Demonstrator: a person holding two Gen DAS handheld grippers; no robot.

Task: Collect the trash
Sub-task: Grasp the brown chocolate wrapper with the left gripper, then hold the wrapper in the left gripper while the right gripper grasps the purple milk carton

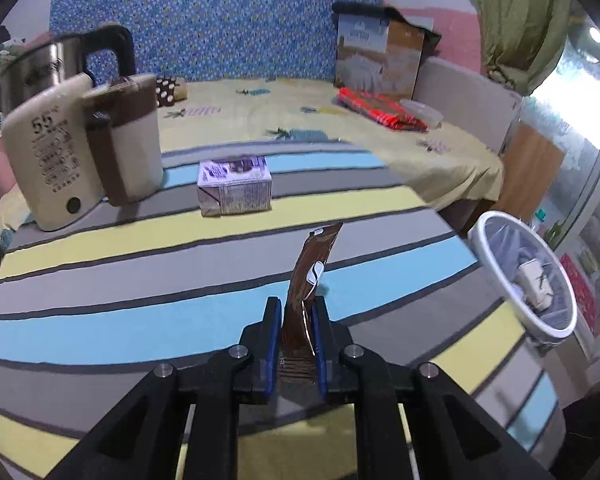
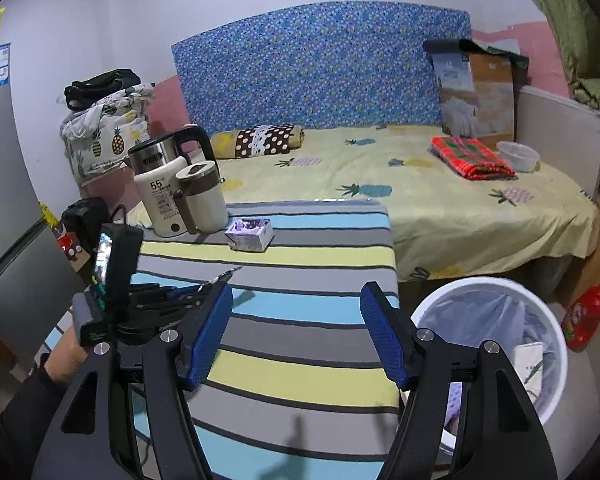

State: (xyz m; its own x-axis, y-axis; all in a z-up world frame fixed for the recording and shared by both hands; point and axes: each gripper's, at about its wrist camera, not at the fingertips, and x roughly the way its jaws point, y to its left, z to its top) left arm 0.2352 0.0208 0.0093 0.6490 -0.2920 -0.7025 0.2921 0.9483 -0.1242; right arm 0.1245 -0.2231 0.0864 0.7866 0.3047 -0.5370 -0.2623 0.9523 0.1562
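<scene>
The left hand-held gripper is clamped on a brown wrapper, its blue pads pressing both sides of the lower end while the upper end sticks up and leans right, lifted clear of the striped cloth on the desk. The right hand-held gripper hangs above the near part of the desk with its jaws spread wide and nothing between them. In the right wrist view the left gripper shows at the left edge, held by a hand, with the wrapper's tip poking out towards the far right. A small carton lies on its side further back on the desk, just right of a cream kettle and a brown-and-cream jug that stand touching each other at the far left corner. A white bin with a clear liner stands on the floor off the desk's right side, with a white box already inside it. Beyond the desk is a bed under a yellow pineapple sheet, carrying a red plaid cloth and a clear bowl at its far right.
</scene>
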